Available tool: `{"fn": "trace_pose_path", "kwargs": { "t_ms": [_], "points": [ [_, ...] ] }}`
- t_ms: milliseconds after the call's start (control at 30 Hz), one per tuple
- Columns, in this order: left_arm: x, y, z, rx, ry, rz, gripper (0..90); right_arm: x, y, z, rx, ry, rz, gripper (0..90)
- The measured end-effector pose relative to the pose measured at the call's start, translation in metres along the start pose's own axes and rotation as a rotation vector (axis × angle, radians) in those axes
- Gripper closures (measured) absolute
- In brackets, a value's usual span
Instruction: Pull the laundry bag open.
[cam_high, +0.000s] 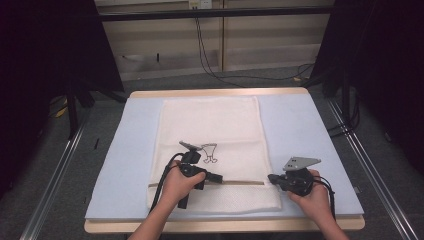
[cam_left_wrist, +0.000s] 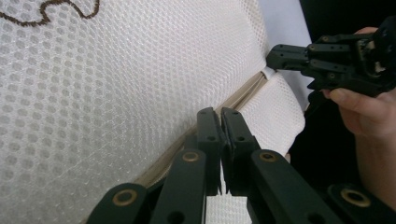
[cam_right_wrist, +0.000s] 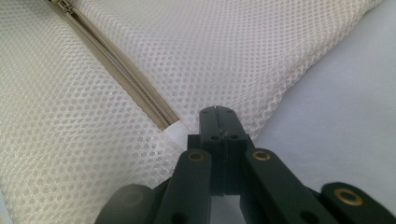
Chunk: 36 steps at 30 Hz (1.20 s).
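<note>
A white mesh bag (cam_high: 210, 125) with a brown embroidered figure (cam_high: 210, 152) lies flat on the pale blue mat (cam_high: 300, 130). A beige zipper (cam_high: 242, 182) crosses the bag near its front edge. My left gripper (cam_high: 219, 176) is shut, its tips (cam_left_wrist: 220, 112) right over the zipper (cam_left_wrist: 243, 93); nothing visible sits between the jaws. My right gripper (cam_high: 270, 177) is shut too, its tips (cam_right_wrist: 217, 111) on the mesh beside the white tab (cam_right_wrist: 175, 134) at the zipper's right end. The zipper's slider (cam_right_wrist: 63, 4) sits farther along the zipper (cam_right_wrist: 126, 79). The left gripper view shows the right gripper (cam_left_wrist: 271, 56) at that tab (cam_left_wrist: 268, 73).
The mat covers a wooden table (cam_high: 220, 93) whose rim shows at the back and front. Bare mat lies left (cam_high: 125, 160) and right of the bag. Black stands (cam_high: 75, 100) and cables (cam_high: 210, 65) are on the floor beyond the table.
</note>
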<state>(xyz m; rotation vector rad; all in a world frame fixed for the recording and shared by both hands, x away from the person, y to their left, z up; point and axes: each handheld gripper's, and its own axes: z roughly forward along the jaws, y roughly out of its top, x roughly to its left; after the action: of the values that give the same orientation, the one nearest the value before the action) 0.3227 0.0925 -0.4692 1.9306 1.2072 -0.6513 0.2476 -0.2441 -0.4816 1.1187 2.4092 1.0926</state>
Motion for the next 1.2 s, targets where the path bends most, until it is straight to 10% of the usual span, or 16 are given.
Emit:
{"fn": "trace_pose_path", "kwargs": {
  "t_ms": [1200],
  "points": [
    [0.009, -0.007, -0.014, -0.002, 0.028, -0.006, 87.3, 0.000, 0.000, 0.000, -0.001, -0.001, 0.002, 90.0]
  ]
}}
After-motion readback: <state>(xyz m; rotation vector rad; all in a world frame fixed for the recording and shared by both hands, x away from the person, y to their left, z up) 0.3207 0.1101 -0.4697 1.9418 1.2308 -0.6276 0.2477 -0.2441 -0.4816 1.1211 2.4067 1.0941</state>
